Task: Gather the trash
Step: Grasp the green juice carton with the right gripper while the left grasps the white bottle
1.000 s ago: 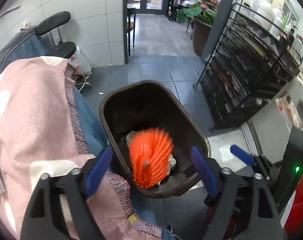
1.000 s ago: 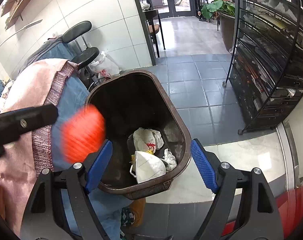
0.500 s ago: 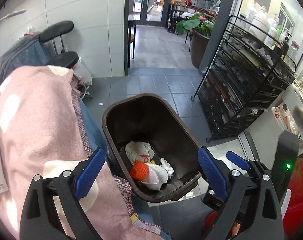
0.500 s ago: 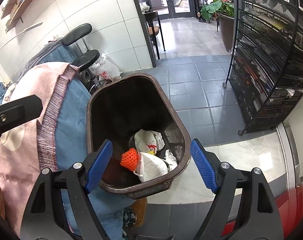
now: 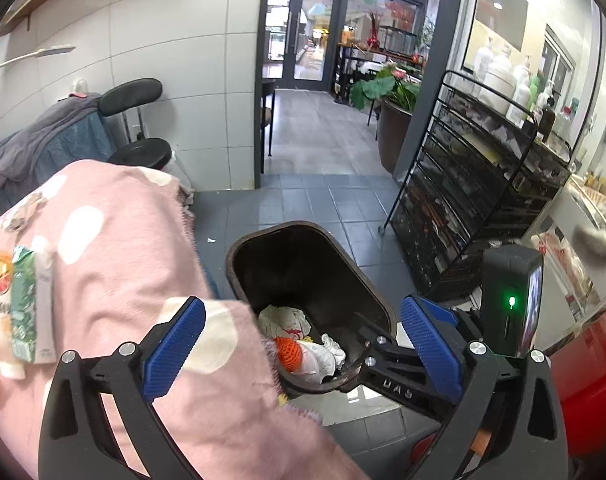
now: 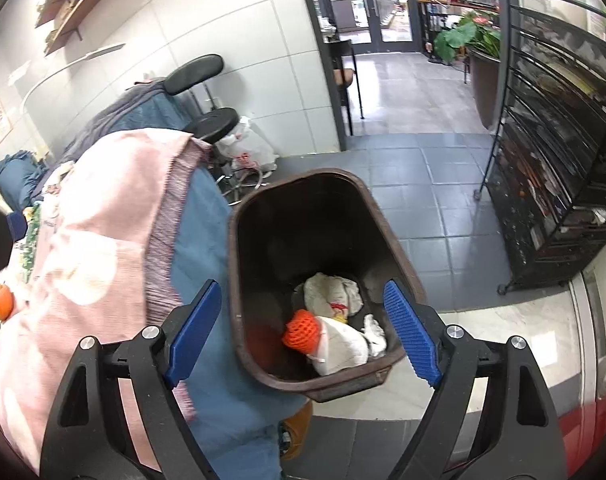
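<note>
Left hand-held gripper (image 5: pixel 303 344): jaws wide apart, just been opening further, nothing between the blue pads; above the edge of the pink cloth and the bin.
Right hand-held gripper (image 6: pixel 303 328): jaws wide apart, just opened a little more, holding nothing; over the near end of the bin.
Trash bin (image 6: pixel 239 280): dark brown, open, on the grey tiled floor (image 6: pixel 443 200), beside the draped furniture.
Orange foam net (image 6: pixel 301 328): inside the bin, near its bottom, touching a white face mask (image 6: pixel 343 348).
Other trash: crumpled white bag (image 6: pixel 331 290) behind the mask, also in the bin.
Pink dotted cloth (image 5: pixel 115 248): over blue fabric (image 6: pixel 207 248), left of the bin.
Green drink carton (image 5: pixel 23 304): lying on the pink cloth.
Black wire rack (image 5: pixel 483 200): right of the bin, apart from it.
</note>
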Action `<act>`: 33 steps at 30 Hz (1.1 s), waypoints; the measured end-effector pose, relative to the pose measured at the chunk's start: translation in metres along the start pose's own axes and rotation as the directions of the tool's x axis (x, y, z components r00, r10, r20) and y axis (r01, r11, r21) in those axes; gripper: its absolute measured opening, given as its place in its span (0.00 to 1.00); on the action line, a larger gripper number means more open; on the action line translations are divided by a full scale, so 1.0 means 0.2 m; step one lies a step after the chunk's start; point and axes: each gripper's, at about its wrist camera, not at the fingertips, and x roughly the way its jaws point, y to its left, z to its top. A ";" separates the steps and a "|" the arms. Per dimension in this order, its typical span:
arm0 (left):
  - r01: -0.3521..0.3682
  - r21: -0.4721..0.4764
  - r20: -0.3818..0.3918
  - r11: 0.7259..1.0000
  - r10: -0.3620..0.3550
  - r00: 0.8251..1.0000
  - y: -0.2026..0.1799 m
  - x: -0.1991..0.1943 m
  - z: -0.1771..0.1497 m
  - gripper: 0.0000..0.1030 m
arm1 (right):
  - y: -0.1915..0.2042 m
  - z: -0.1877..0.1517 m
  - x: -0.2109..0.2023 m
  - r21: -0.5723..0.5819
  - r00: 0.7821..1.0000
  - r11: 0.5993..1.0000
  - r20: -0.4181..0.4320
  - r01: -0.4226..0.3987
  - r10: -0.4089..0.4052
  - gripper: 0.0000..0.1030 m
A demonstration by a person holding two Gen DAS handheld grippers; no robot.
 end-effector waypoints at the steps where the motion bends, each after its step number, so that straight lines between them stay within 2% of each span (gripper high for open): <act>1: -0.002 -0.005 0.002 1.000 0.002 1.000 0.01 -0.02 -0.01 0.94 | 0.02 0.00 -0.01 -0.007 1.000 1.000 0.003 -0.012 0.012 0.80; 7: -0.062 -0.040 0.038 0.997 0.063 0.997 0.12 -0.16 -0.08 0.94 | 0.19 0.02 -0.04 -0.076 0.998 0.995 0.014 -0.067 0.068 0.83; 11: -0.152 -0.053 0.066 0.987 0.156 0.986 0.21 -0.26 -0.15 0.94 | 0.31 0.02 -0.05 -0.122 0.993 0.986 0.004 -0.116 0.118 0.83; 18: -0.258 -0.142 0.023 0.956 0.264 0.964 0.50 -0.37 -0.29 0.94 | 0.58 0.05 -0.06 -0.224 0.972 0.946 -0.038 -0.234 0.231 0.83; 22: -0.299 -0.223 0.027 0.928 0.312 0.950 0.67 -0.47 -0.34 0.94 | 0.75 0.08 -0.06 -0.249 0.959 0.927 -0.055 -0.281 0.277 0.83; 25: -0.365 -0.251 0.025 0.897 0.382 0.924 0.80 -0.54 -0.40 0.93 | 0.87 0.08 -0.06 -0.269 0.947 0.908 -0.082 -0.321 0.311 0.83; 30: -0.450 -0.316 -0.034 0.835 0.465 0.885 1.03 -0.60 -0.46 0.88 | 1.05 0.09 -0.04 -0.277 0.925 0.882 -0.140 -0.380 0.354 0.83; 33: -0.453 -0.351 -0.033 0.819 0.473 0.880 1.14 -0.64 -0.46 0.83 | 1.16 0.12 0.01 -0.268 0.915 0.877 -0.175 -0.399 0.363 0.83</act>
